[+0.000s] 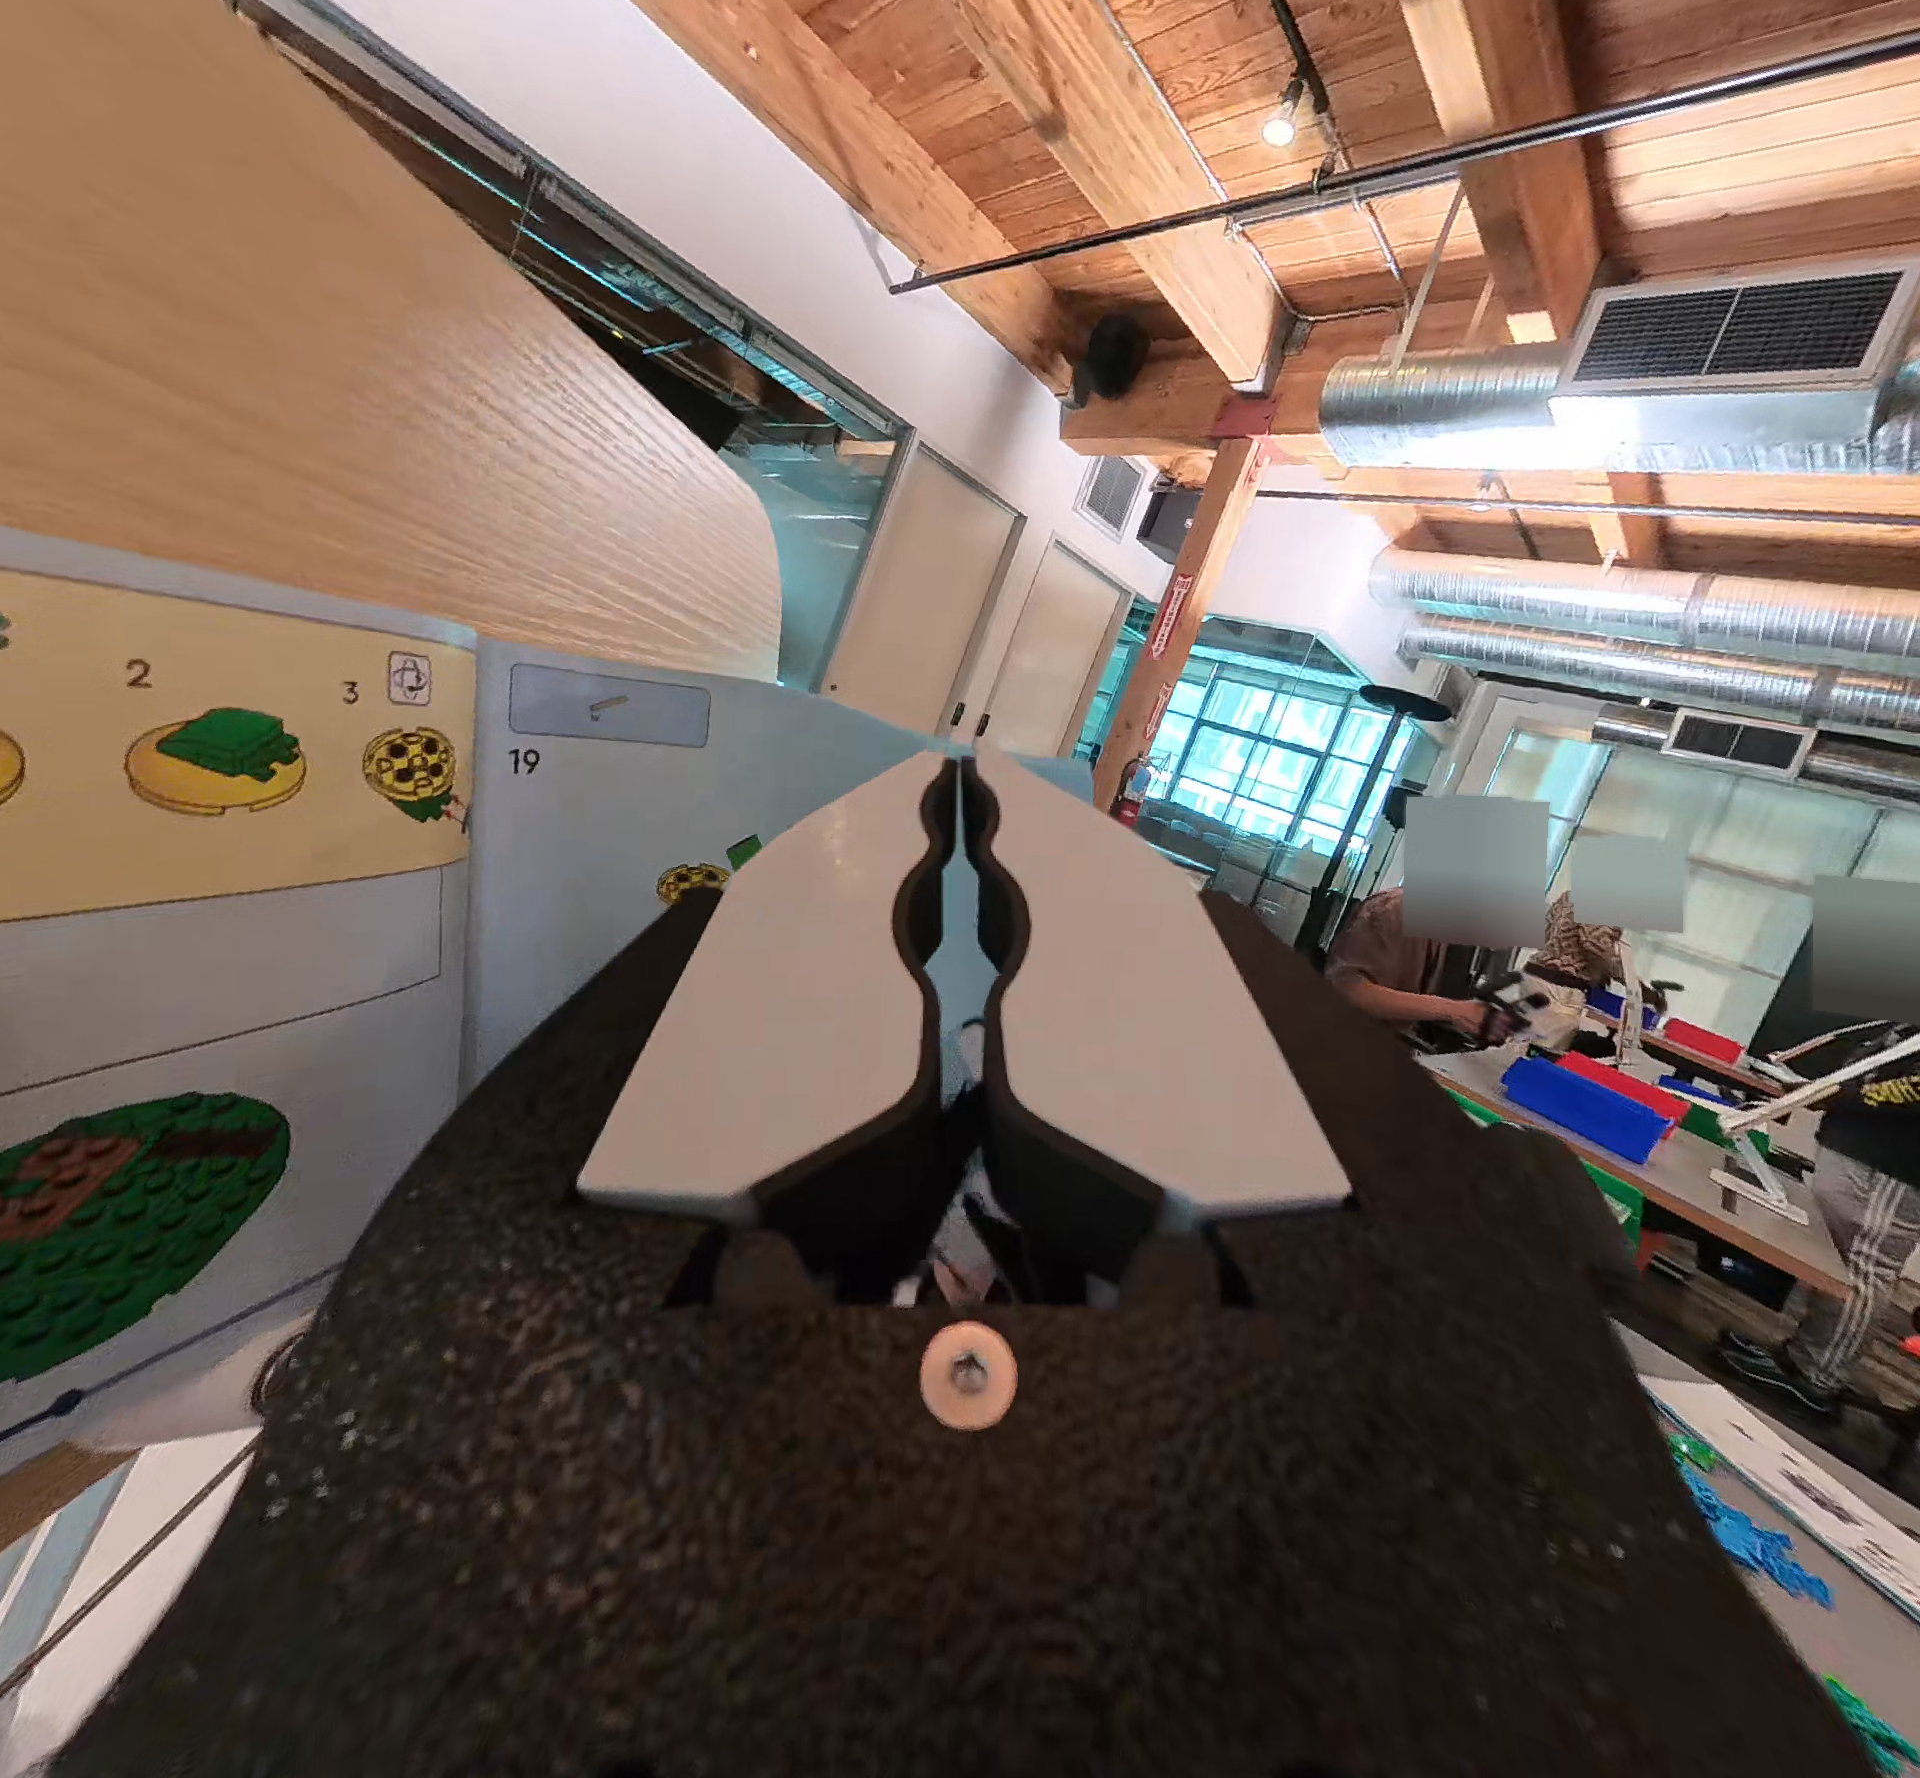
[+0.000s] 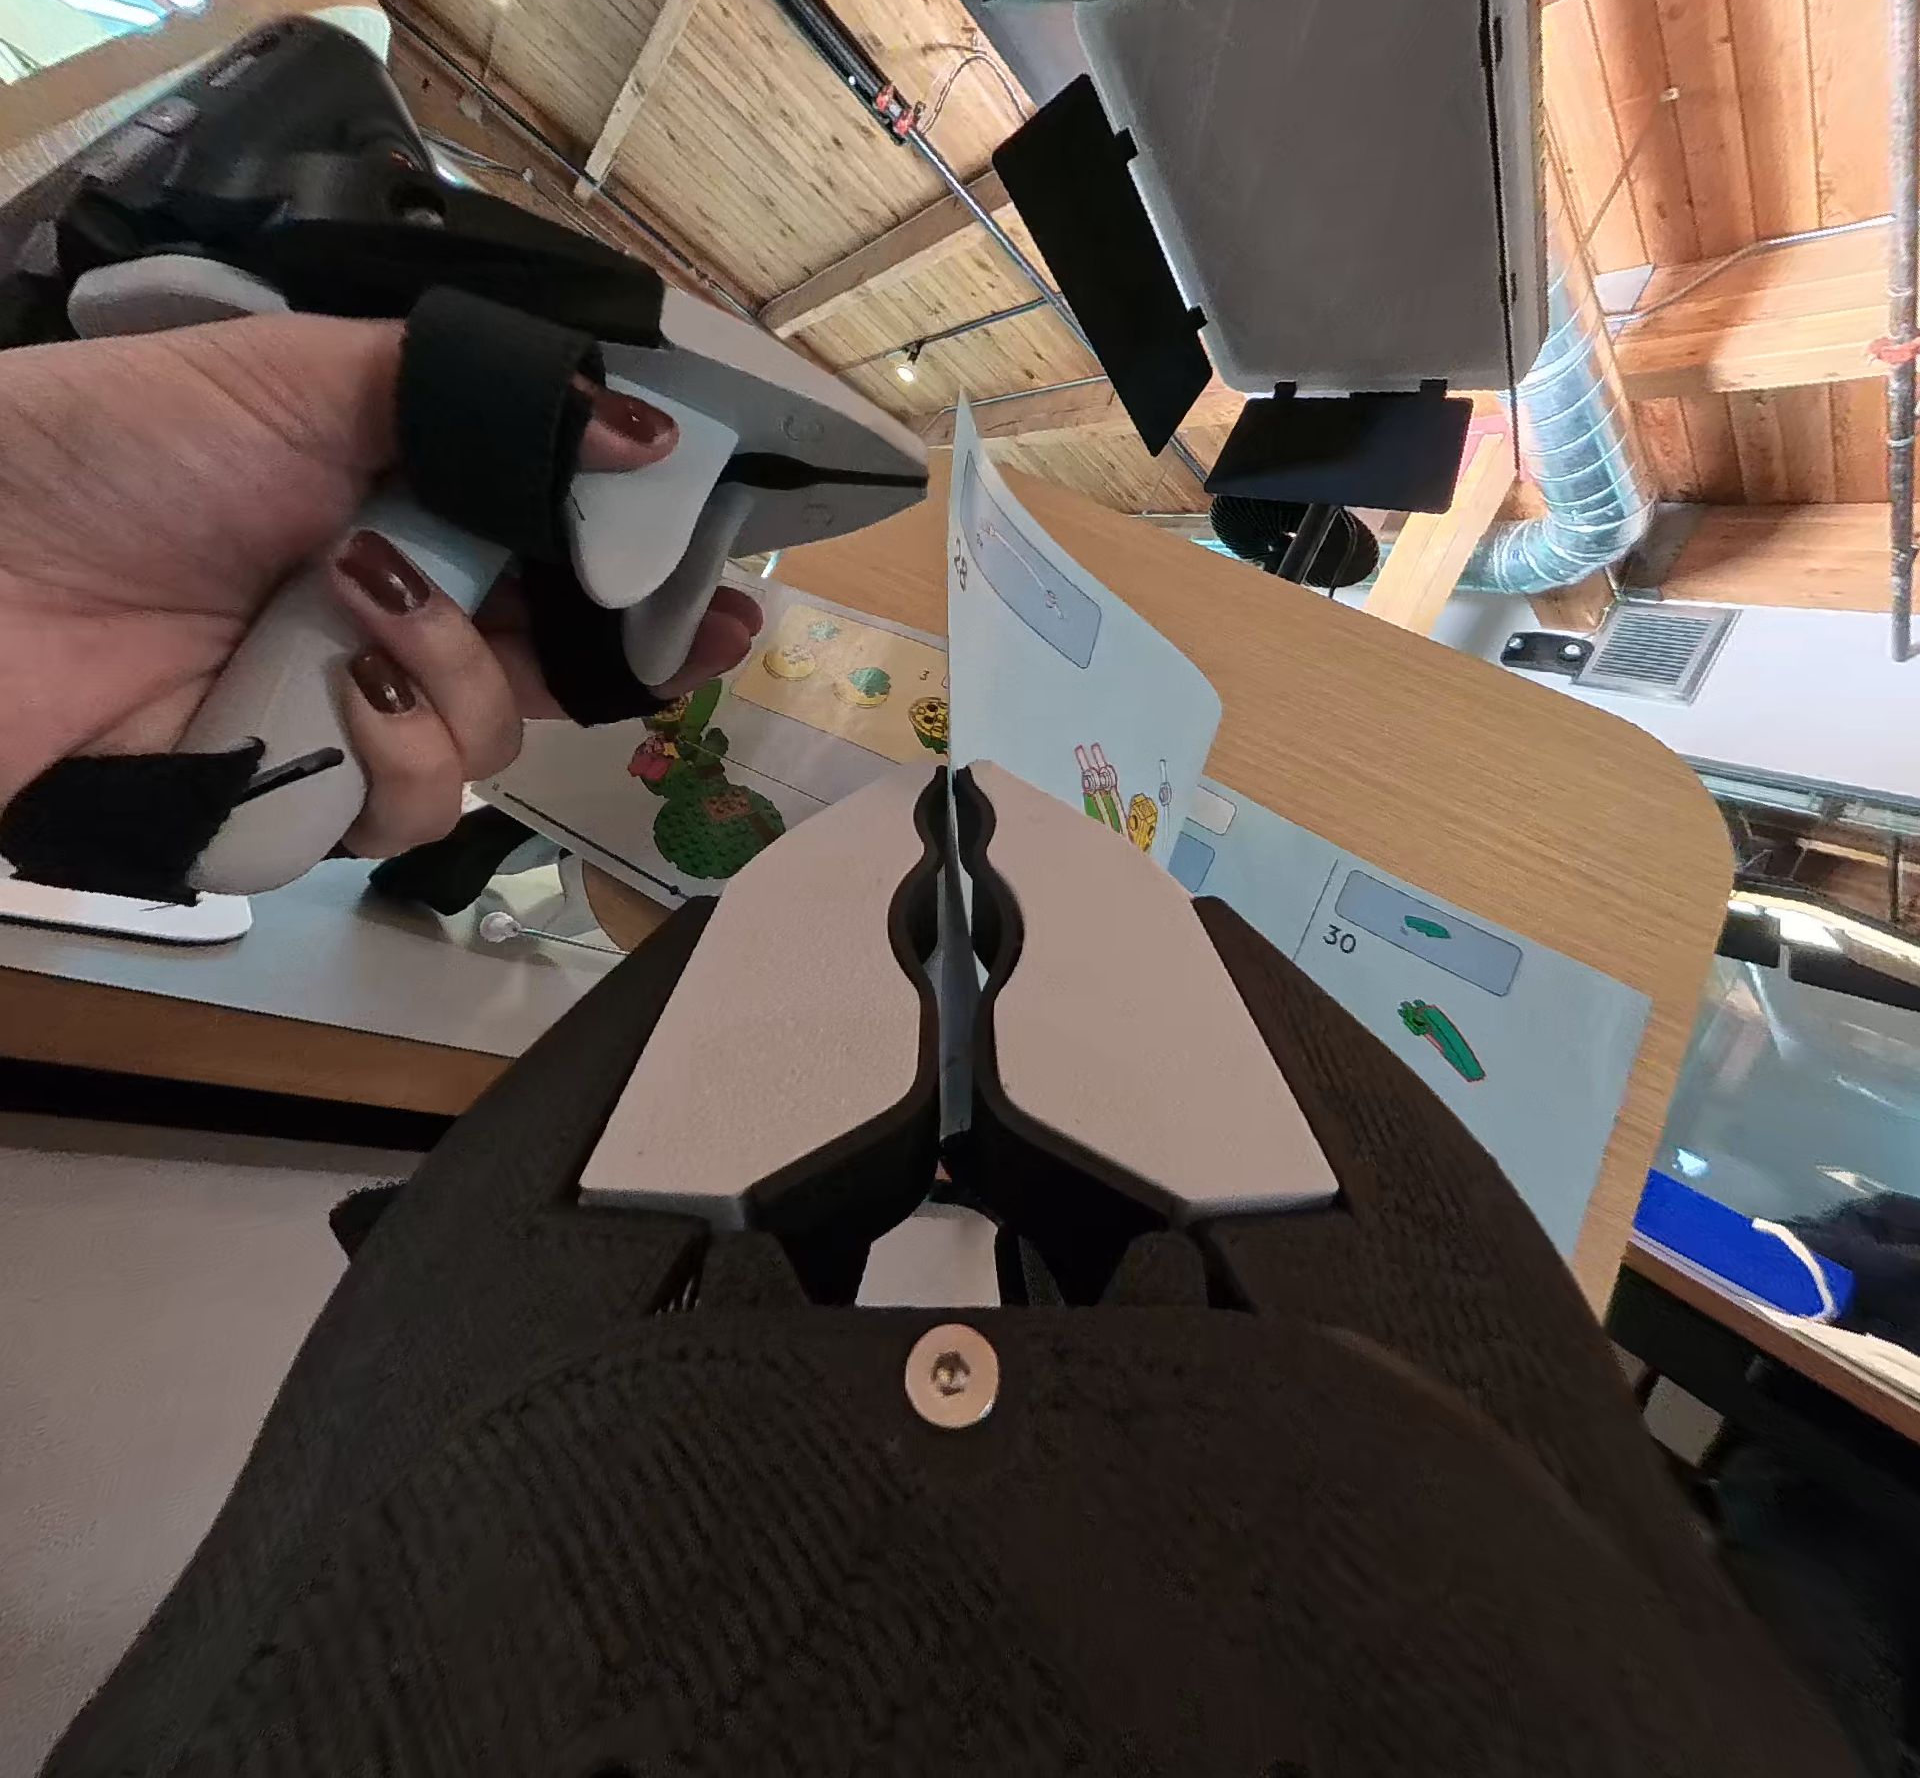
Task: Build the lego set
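The instruction booklet lies open on the wooden table; one page stands upright, pinched edge-on in the closed right gripper, likely to turn it. The left gripper is closed with nothing visible between its tips, beside the booklet.

Instruction booklet, pale blue pages printed with coloured building steps, lying open on the wooden table; one page stands upright, pinched between the right gripper fingers.
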{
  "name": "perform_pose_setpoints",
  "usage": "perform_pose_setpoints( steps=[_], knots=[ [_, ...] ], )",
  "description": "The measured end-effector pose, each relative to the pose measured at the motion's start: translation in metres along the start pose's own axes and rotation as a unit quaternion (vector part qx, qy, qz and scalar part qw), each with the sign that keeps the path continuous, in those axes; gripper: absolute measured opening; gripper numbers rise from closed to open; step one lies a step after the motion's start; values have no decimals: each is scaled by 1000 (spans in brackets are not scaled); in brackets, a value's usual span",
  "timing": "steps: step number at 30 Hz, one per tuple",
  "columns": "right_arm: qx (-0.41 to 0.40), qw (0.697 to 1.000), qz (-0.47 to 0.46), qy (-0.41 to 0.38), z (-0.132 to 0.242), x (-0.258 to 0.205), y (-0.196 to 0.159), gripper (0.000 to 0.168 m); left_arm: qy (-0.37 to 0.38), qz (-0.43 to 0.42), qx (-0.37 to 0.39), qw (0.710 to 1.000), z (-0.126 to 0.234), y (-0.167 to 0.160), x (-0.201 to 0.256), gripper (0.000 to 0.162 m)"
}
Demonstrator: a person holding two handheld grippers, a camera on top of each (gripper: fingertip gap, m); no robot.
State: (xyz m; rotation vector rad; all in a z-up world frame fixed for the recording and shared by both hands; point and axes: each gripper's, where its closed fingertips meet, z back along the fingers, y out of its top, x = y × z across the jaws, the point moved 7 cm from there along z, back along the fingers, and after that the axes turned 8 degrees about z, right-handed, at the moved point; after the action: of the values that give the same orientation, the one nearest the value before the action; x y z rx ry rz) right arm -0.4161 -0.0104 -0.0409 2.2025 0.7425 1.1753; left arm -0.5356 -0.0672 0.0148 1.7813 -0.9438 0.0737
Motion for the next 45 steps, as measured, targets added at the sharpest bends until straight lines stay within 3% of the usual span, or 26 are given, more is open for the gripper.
perform_pose_setpoints(
  steps=[5,7,11,15,18,23,28,33,41,45],
  knots=[
    [-20,999,40,2,-2,-4,-2,0,9,8,-25,1000,-3,-2,3,36],
    [-33,996,81,-6,-3,-7,-3,0,41,-1,-46,998,-3,-4,-1,39],
    [-57,981,180,-37,-6,-11,-7,2,44,28,-17,998,6,2,-12,27],
    [-71,966,246,-43,-10,-18,-8,0,14,70,-25,997,13,3,-17,27],
    [-73,963,255,-34,-11,-21,-7,0,25,63,-33,997,15,3,-18,29],
    [-70,964,254,-32,-11,-21,-6,0,13,64,-23,998,14,4,-16,19],
    [-69,964,254,-28,-12,-22,-7,0,-1,75,-23,997,14,4,-16,25],
    [-65,967,246,-28,-12,-22,-6,0,3,68,-18,998,15,5,-17,0],
    [-62,968,242,-30,-11,-21,-6,0,-12,74,-4,997,17,6,-17,0],
    [-61,968,241,-27,-11,-22,-6,0,-13,78,-21,997,13,4,-15,25]
  ],
)
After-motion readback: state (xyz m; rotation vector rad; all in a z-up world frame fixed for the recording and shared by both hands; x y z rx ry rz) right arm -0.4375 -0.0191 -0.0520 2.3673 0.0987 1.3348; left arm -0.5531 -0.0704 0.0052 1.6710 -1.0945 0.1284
